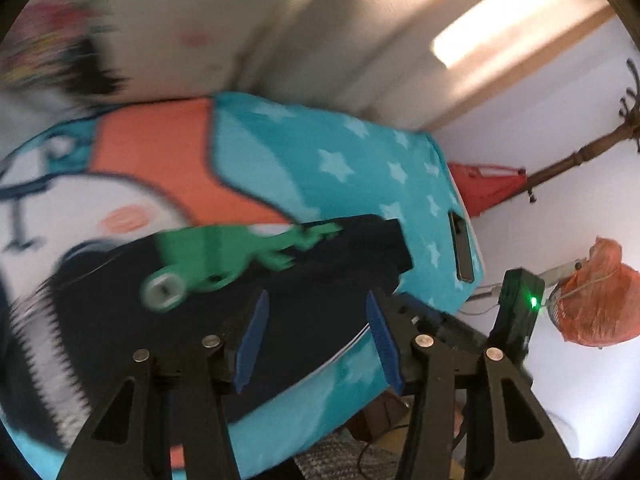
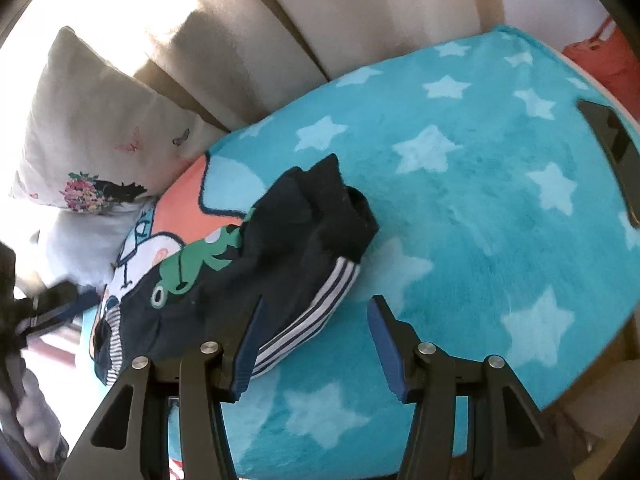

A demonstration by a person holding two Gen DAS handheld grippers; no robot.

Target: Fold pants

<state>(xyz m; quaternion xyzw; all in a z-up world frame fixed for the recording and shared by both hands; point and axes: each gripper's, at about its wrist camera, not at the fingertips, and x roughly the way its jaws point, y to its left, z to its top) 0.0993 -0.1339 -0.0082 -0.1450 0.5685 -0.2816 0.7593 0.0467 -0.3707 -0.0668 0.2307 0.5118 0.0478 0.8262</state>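
The pants (image 2: 280,248) are dark navy with a green frog print and white side stripes. They lie bunched on a turquoise star blanket (image 2: 460,200). In the left wrist view the pants (image 1: 320,280) fill the middle, blurred. My left gripper (image 1: 316,344) is open and empty, just above the pants near their edge. My right gripper (image 2: 314,344) is open and empty, its left finger (image 2: 248,348) over the striped edge of the pants. The left gripper (image 2: 60,304) also shows at the far left of the right wrist view, blurred.
A white pillow with flowers (image 2: 92,128) leans on beige cushions (image 2: 248,32) behind the blanket. A dark phone (image 2: 612,160) lies at the blanket's right edge, also in the left wrist view (image 1: 464,248). A red bag (image 1: 488,188), a coat stand (image 1: 580,160) and an orange plastic bag (image 1: 592,300) stand by the wall.
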